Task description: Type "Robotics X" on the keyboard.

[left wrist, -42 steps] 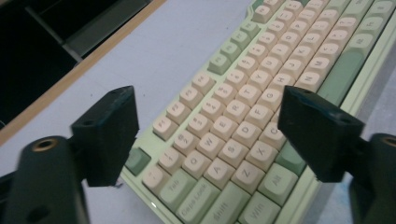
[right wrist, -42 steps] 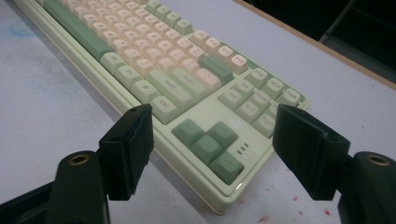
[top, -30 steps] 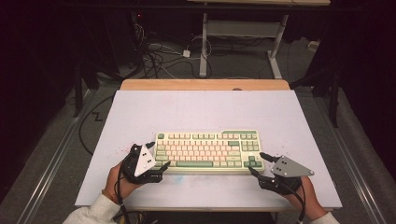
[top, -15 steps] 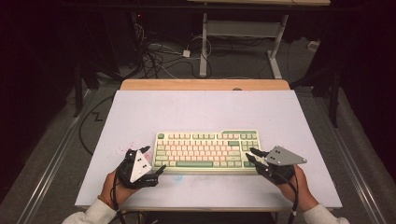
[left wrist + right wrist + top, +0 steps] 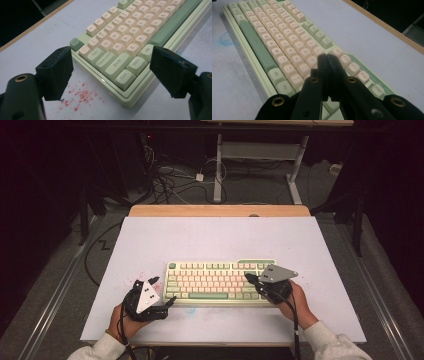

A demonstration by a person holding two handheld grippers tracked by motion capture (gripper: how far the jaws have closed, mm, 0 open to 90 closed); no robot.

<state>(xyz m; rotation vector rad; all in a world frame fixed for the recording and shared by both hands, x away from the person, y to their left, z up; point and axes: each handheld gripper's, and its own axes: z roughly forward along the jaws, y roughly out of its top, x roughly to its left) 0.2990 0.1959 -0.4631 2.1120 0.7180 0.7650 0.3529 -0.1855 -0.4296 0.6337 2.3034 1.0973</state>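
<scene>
A pale green keyboard with cream and green keys lies on the white table top, slightly right of centre near the front. My left gripper stands open off the keyboard's left front corner, its pads on either side of that corner without touching it. My right gripper hovers over the right part of the keyboard. Its jaws have just been closing and now meet with nothing between them, tips above the cream keys.
Red specks stain the table beside the keyboard's left corner. A wooden strip borders the table's far edge. Cables and metal desk legs lie on the floor beyond. A faint blue ring marks the table in front of the keyboard.
My right gripper has moved left from the keyboard's right end to above its keys, and its jaws have shut. My left gripper has drifted slightly toward the table's front edge, still open.
</scene>
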